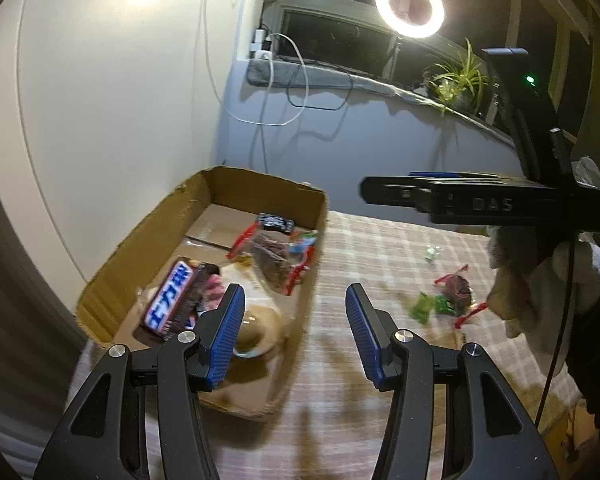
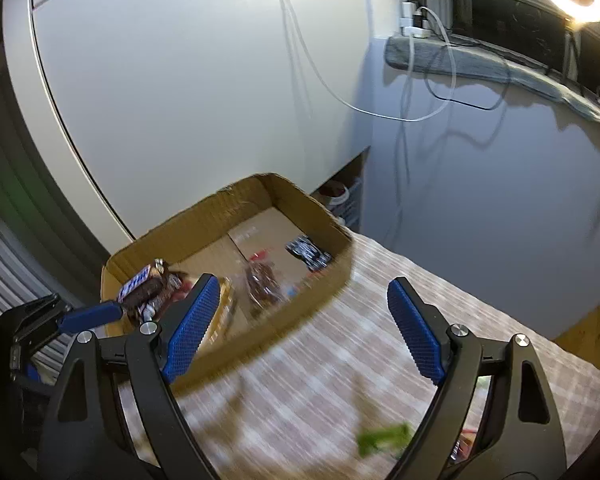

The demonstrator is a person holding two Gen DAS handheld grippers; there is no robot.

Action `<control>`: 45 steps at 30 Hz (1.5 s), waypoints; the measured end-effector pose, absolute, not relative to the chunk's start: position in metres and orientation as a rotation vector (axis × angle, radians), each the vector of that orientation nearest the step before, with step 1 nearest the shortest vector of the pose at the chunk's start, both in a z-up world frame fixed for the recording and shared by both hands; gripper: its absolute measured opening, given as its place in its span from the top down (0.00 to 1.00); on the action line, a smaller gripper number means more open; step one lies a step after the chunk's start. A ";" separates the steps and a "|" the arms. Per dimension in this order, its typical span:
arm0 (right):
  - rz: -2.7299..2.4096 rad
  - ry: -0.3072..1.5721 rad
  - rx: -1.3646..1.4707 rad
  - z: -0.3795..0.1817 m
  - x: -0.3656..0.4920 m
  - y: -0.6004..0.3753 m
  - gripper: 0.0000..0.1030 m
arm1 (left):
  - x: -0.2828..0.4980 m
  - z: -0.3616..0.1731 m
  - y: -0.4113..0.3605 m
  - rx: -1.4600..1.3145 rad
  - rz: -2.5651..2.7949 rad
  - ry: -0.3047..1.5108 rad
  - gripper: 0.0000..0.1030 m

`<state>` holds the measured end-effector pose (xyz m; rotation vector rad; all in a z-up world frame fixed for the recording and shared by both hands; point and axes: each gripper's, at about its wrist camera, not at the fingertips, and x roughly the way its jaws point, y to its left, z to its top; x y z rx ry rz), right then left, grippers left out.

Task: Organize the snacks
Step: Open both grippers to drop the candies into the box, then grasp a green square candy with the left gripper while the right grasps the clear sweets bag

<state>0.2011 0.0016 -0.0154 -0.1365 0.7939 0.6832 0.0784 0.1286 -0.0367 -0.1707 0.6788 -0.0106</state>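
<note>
An open cardboard box [image 1: 260,184] stands at the table's left end. It holds a blue-labelled chocolate bar [image 1: 172,300], a clear red-edged packet of brown snacks [image 1: 272,256], a small dark packet [image 1: 276,222] and a wrapped round pastry [image 1: 256,328]. My left gripper [image 1: 295,292] is open and empty above the box's near right corner. My right gripper [image 2: 304,282] is open too, over the cloth beside the box [image 2: 204,216]; nothing lies between its fingers. A second red-edged packet [image 1: 458,290] and green sweets [image 1: 424,306] lie loose on the cloth to the right.
A checked tablecloth [image 1: 380,248] covers the table. A white panel stands close behind the box on the left. The sill behind holds a ring light [image 1: 410,4], a plant [image 1: 458,76] and hanging cables [image 1: 284,92]. A gloved hand [image 1: 540,300] carries the right gripper.
</note>
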 end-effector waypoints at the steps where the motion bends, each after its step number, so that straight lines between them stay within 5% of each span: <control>1: 0.677 0.794 -0.136 -0.015 0.199 -0.006 0.14 | 0.078 -0.036 0.124 -0.167 -0.020 0.679 0.50; 14: 0.566 0.826 -0.123 -0.016 0.174 -0.108 0.14 | 0.087 -0.040 0.068 -0.132 -0.146 0.715 0.50; 27: 0.534 0.935 -0.032 -0.055 0.166 -0.160 0.15 | 0.110 -0.061 0.023 -0.106 -0.249 0.801 0.62; 41: 0.561 0.980 0.048 -0.079 0.172 -0.170 0.26 | 0.136 -0.080 -0.007 -0.034 -0.290 0.866 0.62; 45: 0.568 0.987 0.064 -0.083 0.175 -0.172 0.28 | 0.143 -0.089 -0.008 -0.027 -0.300 0.893 0.69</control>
